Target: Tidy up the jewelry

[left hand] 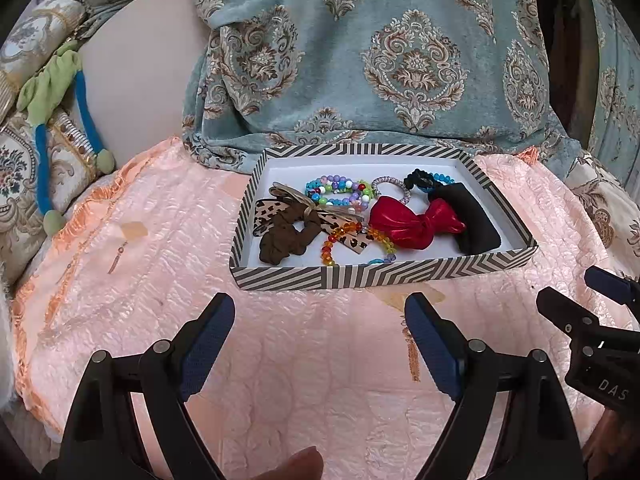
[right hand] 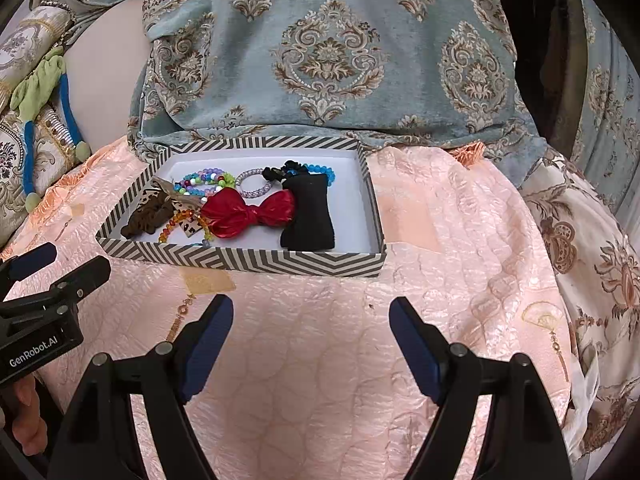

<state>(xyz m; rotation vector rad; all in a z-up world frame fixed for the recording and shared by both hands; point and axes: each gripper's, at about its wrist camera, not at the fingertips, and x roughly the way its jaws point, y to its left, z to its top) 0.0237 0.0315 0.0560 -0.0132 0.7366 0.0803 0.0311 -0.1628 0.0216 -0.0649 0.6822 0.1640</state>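
Currently both tools hover over the pink quilted bedspread [right hand: 320, 360], short of the striped box [left hand: 384, 276]. Left gripper [left hand: 320, 320]: jaws spread wide, nothing between them. Right gripper [right hand: 310, 320]: same, wide and empty.

Box sits toward the far edge of the bedspread, against the hanging patterned blue cloth [left hand: 400, 60]. Contents, all in one open compartment, partly overlapping:
- brown scrunchie [left hand: 284, 240] with a leopard-print bow [left hand: 280, 210], near-left corner
- orange bead bracelet [left hand: 352, 240], by the near wall
- pastel bead bracelets [left hand: 338, 192], toward the far wall
- red bow [left hand: 414, 226], centre
- black pouch [left hand: 472, 220], right side
- silver coil tie [left hand: 390, 188], black scrunchie [left hand: 418, 179] and blue beads [left hand: 442, 178], far right

Handling, as judged: everything looks light. Scrunchies, bows and pouch are soft and will squash, so pinch across the bulk. Bead bracelets are hard, rounded, likely slippery and on elastic; take one across a single strand where it lies free, not where strands cross. Tangling risk is high where the leopard-print bow overlies the orange bead bracelet.

Room: box walls are low, so entry from above is easy; the right inner strip is bare. Open bedspread lies to the left, the right and the near side of the box; the far side is blocked by cloth. Grippers sit close side by side.
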